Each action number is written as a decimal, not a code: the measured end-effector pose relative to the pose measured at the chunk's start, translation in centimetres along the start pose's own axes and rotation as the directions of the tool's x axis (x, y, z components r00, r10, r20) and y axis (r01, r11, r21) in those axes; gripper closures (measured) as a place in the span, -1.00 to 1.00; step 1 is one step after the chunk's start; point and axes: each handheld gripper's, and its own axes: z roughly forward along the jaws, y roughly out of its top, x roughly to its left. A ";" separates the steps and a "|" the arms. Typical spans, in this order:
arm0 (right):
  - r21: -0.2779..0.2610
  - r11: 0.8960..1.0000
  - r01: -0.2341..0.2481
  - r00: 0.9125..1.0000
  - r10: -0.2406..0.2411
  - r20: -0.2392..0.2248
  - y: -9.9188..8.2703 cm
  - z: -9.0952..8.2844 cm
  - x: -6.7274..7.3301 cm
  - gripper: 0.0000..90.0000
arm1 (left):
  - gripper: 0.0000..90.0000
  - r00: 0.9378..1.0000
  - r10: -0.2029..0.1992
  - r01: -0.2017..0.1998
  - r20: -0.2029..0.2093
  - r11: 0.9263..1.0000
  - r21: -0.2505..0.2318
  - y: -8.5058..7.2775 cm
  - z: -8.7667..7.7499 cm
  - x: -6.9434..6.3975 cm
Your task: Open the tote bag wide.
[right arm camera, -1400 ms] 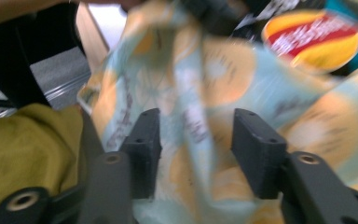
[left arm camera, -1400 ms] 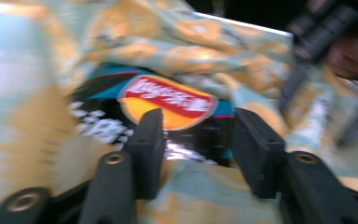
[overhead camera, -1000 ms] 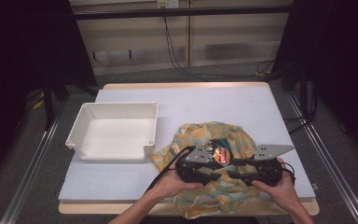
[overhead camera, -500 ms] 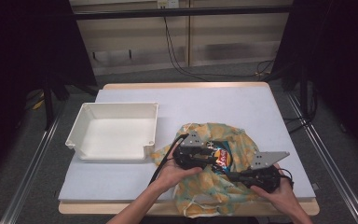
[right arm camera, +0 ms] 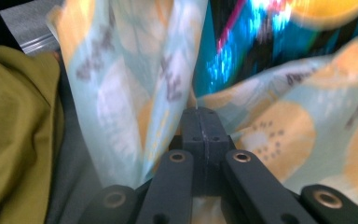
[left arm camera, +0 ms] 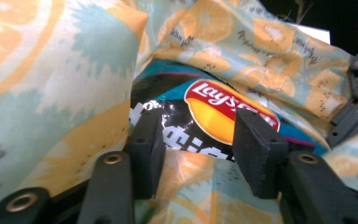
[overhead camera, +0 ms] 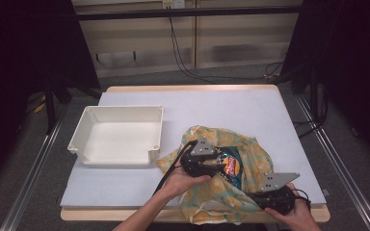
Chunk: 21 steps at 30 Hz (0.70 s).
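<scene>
Here, view by view:
High view: my left gripper (overhead camera: 218, 162) is at the chip bag (overhead camera: 231, 166) inside the printed cloth bag (overhead camera: 250, 159); white bin (overhead camera: 118, 135) sits nearby.
Left gripper view: jaws half-open, just widened, chip bag (left arm camera: 223, 109) between them.
Right gripper view: my right gripper (right arm camera: 204, 122) is clamped on cloth (right arm camera: 279, 135).

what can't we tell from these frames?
- Chip bag: lower part hidden by the fabric bag, both gripper views and high view.
- Right gripper: jaws together; fabric pinched or not is hidden, view blurred.
- Left gripper: pad contact with the chip bag unclear.
- White tray: near wall's inner face hidden.
</scene>
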 end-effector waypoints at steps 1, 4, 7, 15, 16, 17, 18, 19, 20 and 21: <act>0.000 1.000 0.000 1.000 0.000 0.000 0.0 0.0 0.0 1.00 | 0.17 1.000 0.000 0.000 0.000 1.000 0.000 0.0 0.0 0.0; -0.013 0.999 -0.036 0.999 0.036 -0.009 -0.9 0.2 -0.1 1.00 | 0.16 1.000 -0.006 0.006 0.002 1.000 -0.002 0.0 0.0 0.1; -0.014 1.000 -0.028 0.999 0.028 0.016 -1.1 0.2 0.1 1.00 | 0.12 1.000 -0.017 0.017 -0.004 1.000 -0.006 -0.1 -0.1 0.2; -0.039 0.999 -0.036 0.998 0.037 0.048 -1.1 0.4 0.4 0.99 | 0.08 0.996 0.004 -0.001 0.089 0.999 -0.033 0.7 -1.4 -1.1; -0.053 0.998 -0.044 0.998 0.046 0.040 -0.8 0.4 0.2 0.97 | 0.14 0.995 0.007 -0.003 0.098 0.999 -0.039 1.1 -1.5 -1.4; -0.053 0.998 -0.044 0.998 0.046 0.040 -0.8 0.4 0.2 0.97 | 0.14 0.993 0.018 -0.012 0.113 0.998 -0.054 1.5 -1.6 -1.8; -0.064 0.997 -0.042 0.998 0.045 0.046 -0.6 0.4 0.2 0.95 | 0.19 0.991 0.037 -0.030 0.130 0.998 -0.058 2.0 -1.6 -2.1; -0.075 0.996 -0.048 0.998 0.051 0.043 -0.5 0.3 0.2 0.93 | 0.23 0.988 0.059 -0.050 0.145 0.997 -0.061 2.5 -1.6 -2.4; -0.080 0.996 -0.046 0.998 0.050 0.037 -0.4 0.3 0.2 0.92 | 0.26 0.985 0.069 -0.060 0.155 0.996 -0.064 3.1 -1.4 -2.7; -0.082 0.996 -0.046 0.998 0.049 0.038 -0.3 0.3 0.2 0.88 | 0.33 0.984 0.072 -0.063 0.165 0.996 -0.059 3.5 -1.3 -2.8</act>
